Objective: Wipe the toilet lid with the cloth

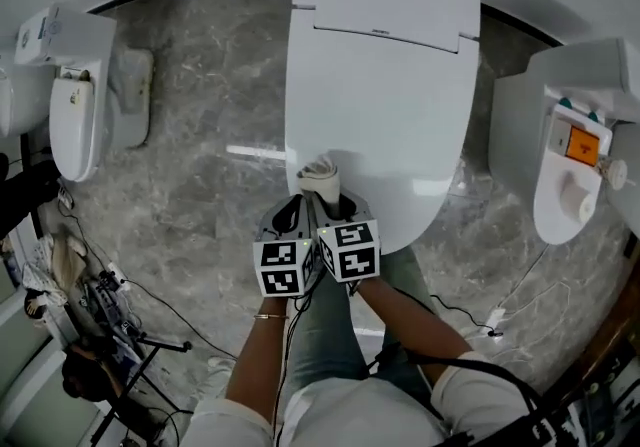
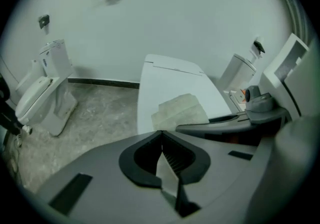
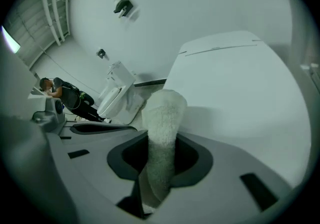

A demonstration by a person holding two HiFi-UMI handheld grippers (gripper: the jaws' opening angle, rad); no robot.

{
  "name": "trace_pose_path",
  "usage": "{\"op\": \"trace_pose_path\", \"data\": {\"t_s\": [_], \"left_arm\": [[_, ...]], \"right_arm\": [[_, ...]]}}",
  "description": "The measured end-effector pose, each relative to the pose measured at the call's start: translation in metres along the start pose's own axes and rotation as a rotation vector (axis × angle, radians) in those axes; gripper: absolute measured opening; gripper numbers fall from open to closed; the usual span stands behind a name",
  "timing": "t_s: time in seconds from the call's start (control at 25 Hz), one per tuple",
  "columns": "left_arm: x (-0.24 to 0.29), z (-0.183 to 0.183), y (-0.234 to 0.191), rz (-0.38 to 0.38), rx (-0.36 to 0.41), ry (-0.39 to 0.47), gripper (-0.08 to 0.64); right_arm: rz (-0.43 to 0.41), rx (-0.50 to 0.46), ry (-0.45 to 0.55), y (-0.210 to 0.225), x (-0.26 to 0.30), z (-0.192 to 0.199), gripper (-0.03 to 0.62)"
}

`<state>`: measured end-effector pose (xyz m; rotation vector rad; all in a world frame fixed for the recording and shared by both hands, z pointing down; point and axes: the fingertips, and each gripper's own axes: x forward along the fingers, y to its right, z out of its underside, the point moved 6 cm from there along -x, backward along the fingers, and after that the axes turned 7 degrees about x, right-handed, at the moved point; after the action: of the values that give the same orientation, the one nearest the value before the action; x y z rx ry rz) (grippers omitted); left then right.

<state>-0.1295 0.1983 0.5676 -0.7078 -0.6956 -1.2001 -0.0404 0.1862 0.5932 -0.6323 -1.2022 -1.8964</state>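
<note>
White toilet lid (image 1: 385, 105), plain and glossy. The cloth (image 1: 320, 178) is cream-white. The floor (image 1: 200, 185) is grey marble with pale veins. Left gripper (image 2: 161, 134) and right gripper (image 3: 161, 140) are grey with black jaw linings, and their marker cubes (image 1: 283, 268) show black-and-white squares. There's an orange panel (image 1: 582, 145) on the neighbouring white toilet (image 1: 555, 205).

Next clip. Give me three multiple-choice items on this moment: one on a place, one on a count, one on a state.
1. Where on the toilet lid is the cloth? A far hinge end; B near edge; C middle.
2. How many toilets show in the head view? A one; B two; C three.
3. How does the right gripper stand? A open, empty; B shut on the cloth; C shut, empty.

1 B: the cloth is at the lid's edge nearest the person.
2 C: the central toilet, the left toilet and the right toilet.
3 B: the cloth stands clamped between its jaws.
</note>
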Motion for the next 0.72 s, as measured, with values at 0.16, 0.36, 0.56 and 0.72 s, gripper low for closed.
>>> {"op": "trace_pose_path", "data": {"t_s": [0.16, 0.36, 0.56, 0.72], "left_arm": [[-0.019, 0.027, -0.047, -0.042, -0.064, -0.034, 0.015], [-0.005, 0.043, -0.049, 0.004, -0.075, -0.051, 0.015], [0.017, 0.034, -0.003, 0.105, -0.032, -0.044, 0.015], [0.033, 0.024, 0.047, 0.182, 0.016, -0.047, 0.015]], "right_arm": [[-0.038, 0.002, -0.022, -0.044, 0.029, 0.016, 0.101], [0.018, 0.079, 0.003, -0.034, 0.036, 0.026, 0.101], [0.088, 0.108, 0.030, 0.007, 0.007, 0.027, 0.101], [0.159, 0.157, 0.032, 0.053, -0.030, 0.038, 0.101]]}}
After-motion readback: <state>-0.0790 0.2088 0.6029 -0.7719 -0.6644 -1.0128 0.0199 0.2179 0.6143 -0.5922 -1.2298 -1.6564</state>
